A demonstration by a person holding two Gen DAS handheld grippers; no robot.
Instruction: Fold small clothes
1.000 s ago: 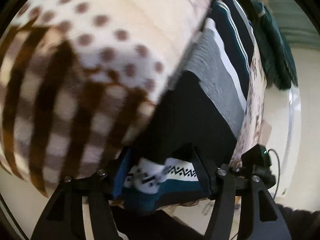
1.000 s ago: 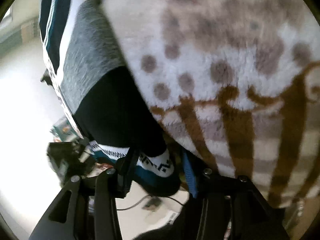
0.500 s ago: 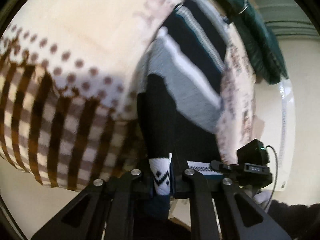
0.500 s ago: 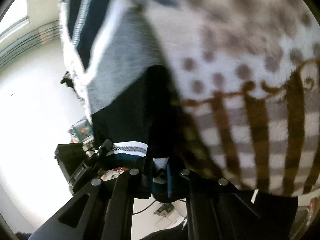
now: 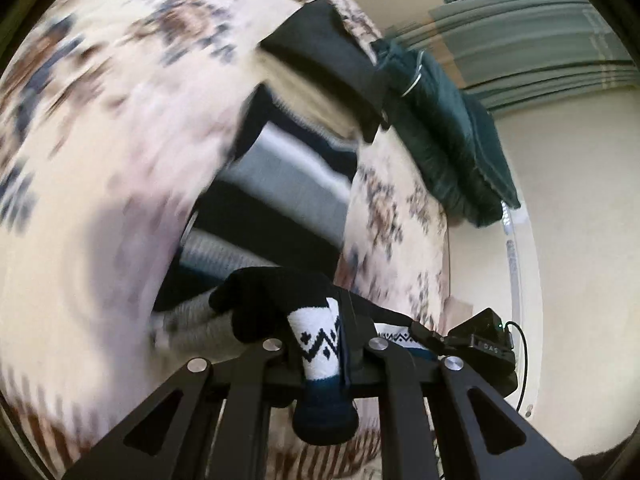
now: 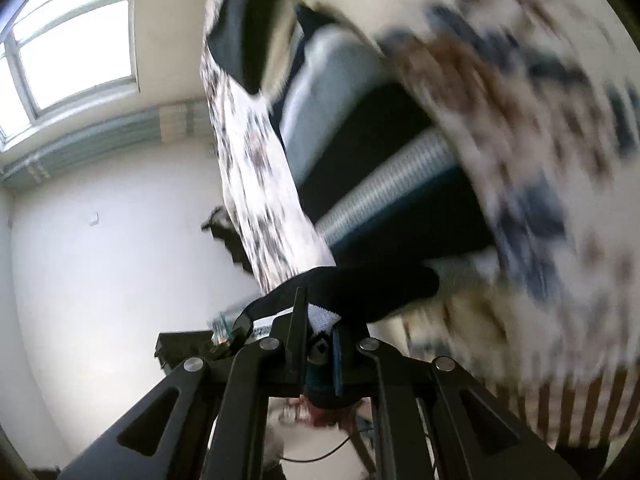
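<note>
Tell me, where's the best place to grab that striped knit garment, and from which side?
By its patterned hem, one corner in each gripper, coming in from the near edge, probably. That is how the striped knit garment is held now: the left gripper pinches the white zigzag band, the right gripper the other corner, so the cloth hangs spread between them.

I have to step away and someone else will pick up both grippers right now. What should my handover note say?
Left gripper: shut on one corner of the striped knit garment, at its white zigzag band.
Right gripper: shut on the garment's other corner.
The garment's gripped edge is raised off the patterned blanket; its far part lies flat. A dark green cushion sits beyond.
Done: both corners gripped and raised.
Left: probably carry that edge over to the far end, lay it down, release, then finish folding.
</note>
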